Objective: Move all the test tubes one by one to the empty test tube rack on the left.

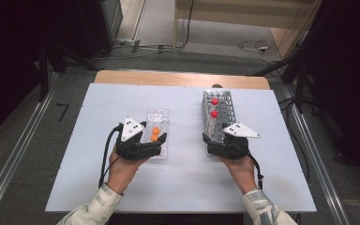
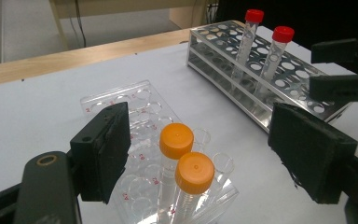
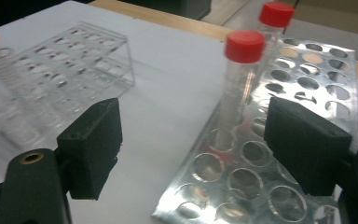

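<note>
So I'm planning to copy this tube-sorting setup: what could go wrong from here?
1. The two orange-capped tubes stand close together in the clear rack, between the open left gripper jaws; closing could catch both or tip one.
2. The clear rack looks light, so a nudge might slide it.
3. The right gripper, open beside the nearer red-capped tube in the metal rack, could knock that tall tube.
</note>
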